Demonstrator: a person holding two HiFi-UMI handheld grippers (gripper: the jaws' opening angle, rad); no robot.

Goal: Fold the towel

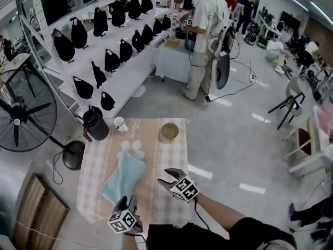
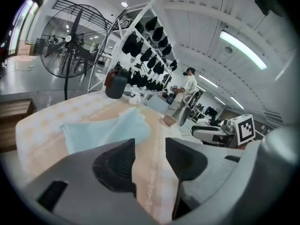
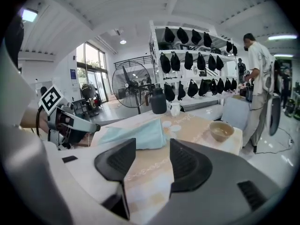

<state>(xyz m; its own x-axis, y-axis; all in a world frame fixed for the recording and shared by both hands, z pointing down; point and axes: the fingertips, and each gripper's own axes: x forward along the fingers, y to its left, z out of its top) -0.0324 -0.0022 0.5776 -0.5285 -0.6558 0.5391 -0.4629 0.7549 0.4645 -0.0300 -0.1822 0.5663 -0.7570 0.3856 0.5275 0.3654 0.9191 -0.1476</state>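
Note:
A light blue towel point(image 1: 123, 177) lies folded in a long strip on the left half of the checked tablecloth point(image 1: 169, 158). My left gripper point(image 1: 125, 204) hovers at the towel's near end, just past the table's front edge, open with nothing between its jaws. In the left gripper view the towel point(image 2: 103, 128) lies ahead and to the left of the left gripper point(image 2: 150, 146). My right gripper point(image 1: 167, 179) hangs open to the right of the towel, over the cloth. In the right gripper view the towel point(image 3: 136, 134) is beyond the empty right gripper point(image 3: 153, 149).
At the table's far end stand a black jug point(image 1: 95, 125), a white mug point(image 1: 119, 123) and a brown bowl point(image 1: 169, 130); small white discs point(image 1: 132, 147) lie by the towel's far end. A floor fan point(image 1: 21, 119) stands left, a rack of black bags point(image 1: 109, 35) behind, and a person point(image 1: 203, 35) beyond.

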